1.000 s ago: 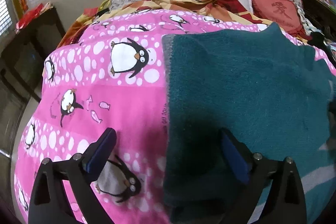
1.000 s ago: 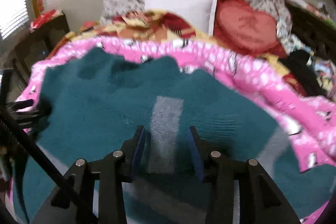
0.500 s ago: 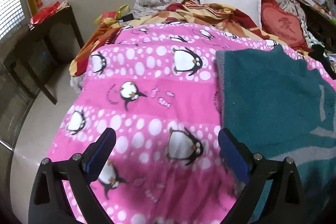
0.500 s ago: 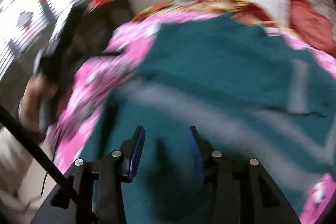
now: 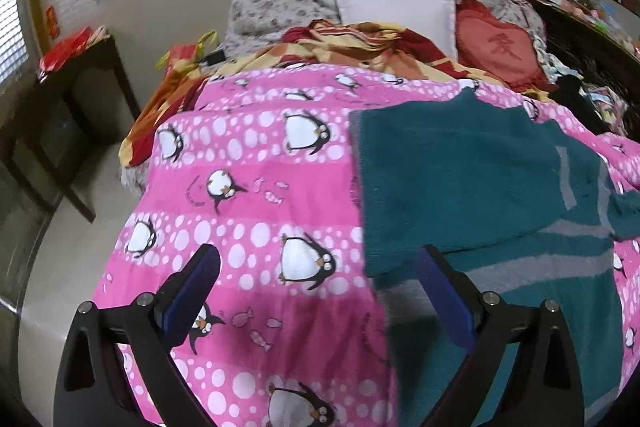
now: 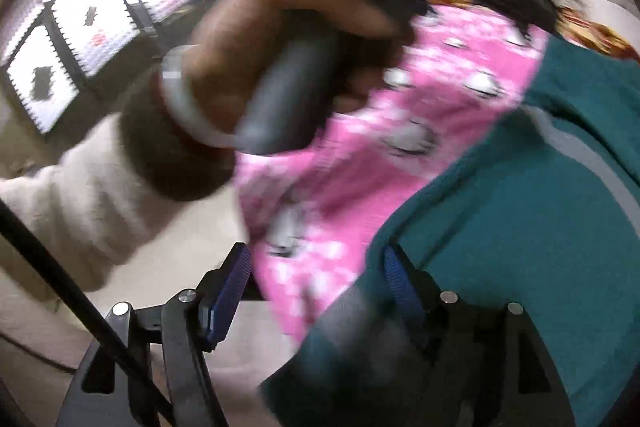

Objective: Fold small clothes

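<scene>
Left tongs (image 5: pixel 316 291) apart and empty, hovering over the pink quilt (image 5: pixel 248 187) just left of the sweater (image 5: pixel 460 179); right tongs (image 6: pixel 316 287) opening near the sweater's near left edge, pads clear of the cloth, nothing visibly clamped between them. Sweater flat on the quilt, right of centre, with its left part apparently doubled over the striped body, so seemingly one fold made. Further folds probably left: right side and sleeve, then the length, though blur in the right view hides detail, with a hand (image 6: pixel 280 39) on the other tool's handle.
</scene>
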